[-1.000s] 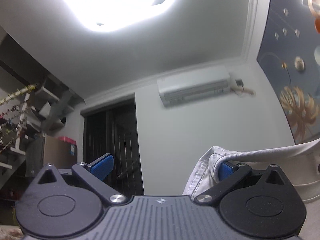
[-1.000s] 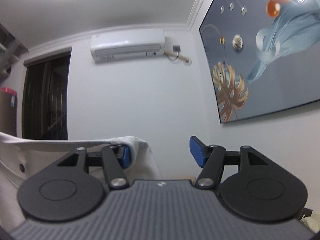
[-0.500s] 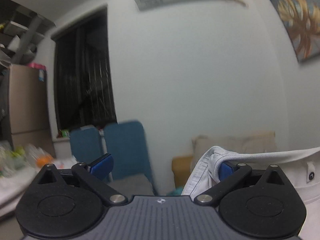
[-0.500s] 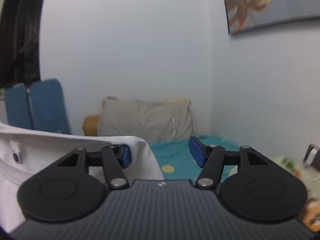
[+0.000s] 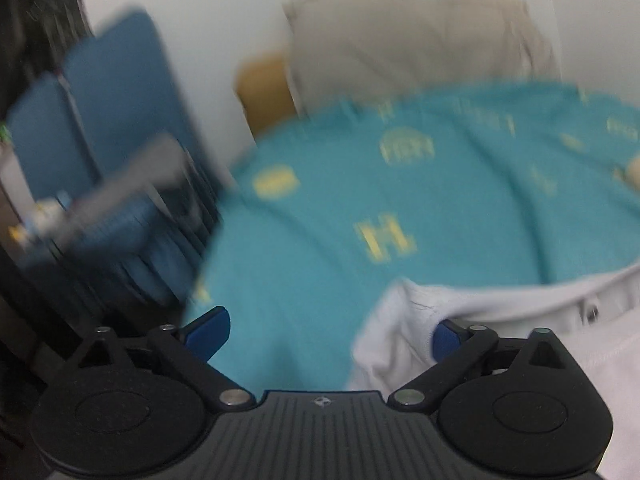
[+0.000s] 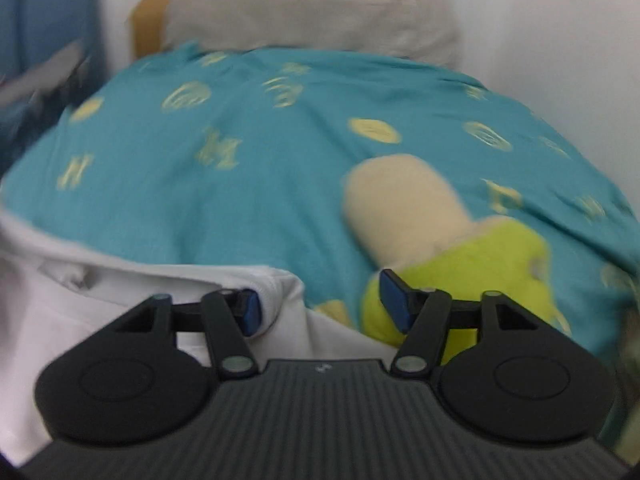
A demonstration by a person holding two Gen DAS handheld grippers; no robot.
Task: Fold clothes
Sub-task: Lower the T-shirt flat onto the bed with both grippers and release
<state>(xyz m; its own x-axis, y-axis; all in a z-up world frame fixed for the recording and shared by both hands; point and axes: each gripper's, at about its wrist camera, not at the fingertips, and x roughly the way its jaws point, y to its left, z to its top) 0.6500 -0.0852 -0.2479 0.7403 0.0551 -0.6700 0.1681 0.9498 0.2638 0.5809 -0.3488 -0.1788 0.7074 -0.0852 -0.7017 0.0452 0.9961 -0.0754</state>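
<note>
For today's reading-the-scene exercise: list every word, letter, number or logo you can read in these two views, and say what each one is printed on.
"H": yellow letter on the teal bedsheet, repeated across it.
"M", perhaps a tilted "H": yellow on the same bedsheet in the right wrist view; blurred.
Round yellow emblems on the sheet: too blurred to read.
Small emblem on each claw body: no letters legible.
White garment: no text visible.

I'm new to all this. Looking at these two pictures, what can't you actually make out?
- White garment: what kind; both views cut it off at their edges and the gripper bodies cover it.
- Left gripper and right gripper: jaws wide apart, cloth draped over one finger each; any grip is unclear.
- Bedspread print: motion-blurred.
- Plush toy: partly behind the right gripper's finger.
</note>
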